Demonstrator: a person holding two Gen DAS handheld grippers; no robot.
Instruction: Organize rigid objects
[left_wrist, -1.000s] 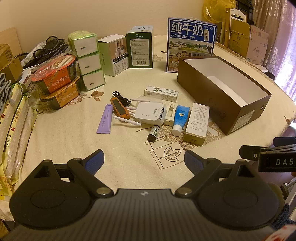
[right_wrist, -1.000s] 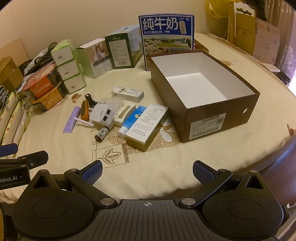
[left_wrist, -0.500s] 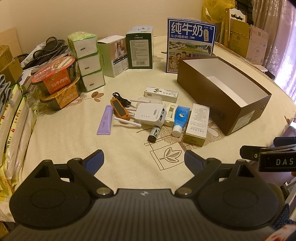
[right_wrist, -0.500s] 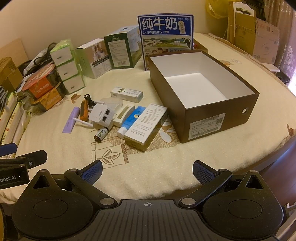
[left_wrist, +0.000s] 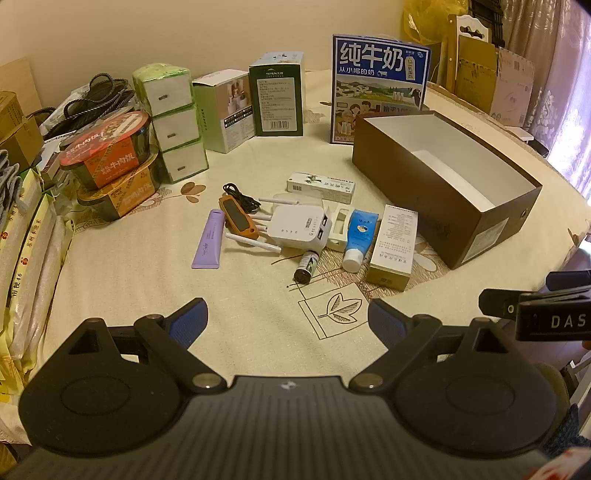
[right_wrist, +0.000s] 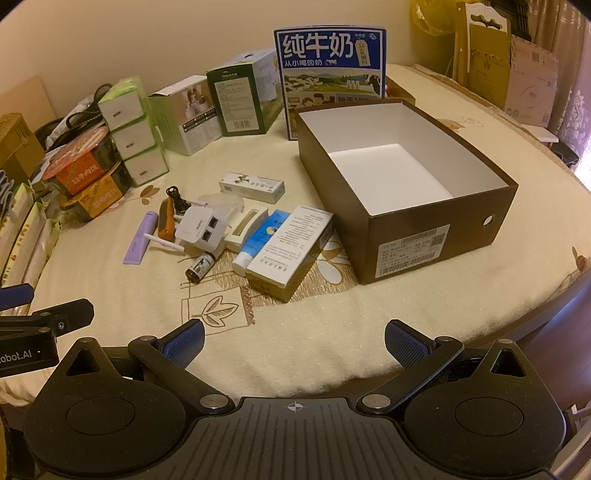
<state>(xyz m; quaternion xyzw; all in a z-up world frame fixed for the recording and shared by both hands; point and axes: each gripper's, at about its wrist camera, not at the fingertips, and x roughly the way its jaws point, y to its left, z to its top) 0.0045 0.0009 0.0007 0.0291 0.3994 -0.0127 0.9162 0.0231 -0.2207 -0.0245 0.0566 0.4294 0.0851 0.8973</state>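
You can't see most of the brown box (left_wrist: 436, 192) floor from the left wrist; the near wall hides it. The milk carton (right_wrist: 330, 74) bottom sits behind the box rim. Label print on the white-gold box (right_wrist: 291, 245) is too small to read. The other gripper's body (right_wrist: 33, 338) is cut off by the left edge, its fingers out of view.

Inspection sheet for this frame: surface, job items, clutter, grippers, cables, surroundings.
Surface: cream tablecloth with leaf print.
Job's things: open brown box, inside bare; white router, purple tube, blue tube, small bottle, long white carton lie loose beside it.
Clutter: milk carton, stacked food tubs at back.
Grippers: left gripper and right gripper open, holding nothing.
Cables: black cord by orange device.
Surroundings: curtain, cardboard.
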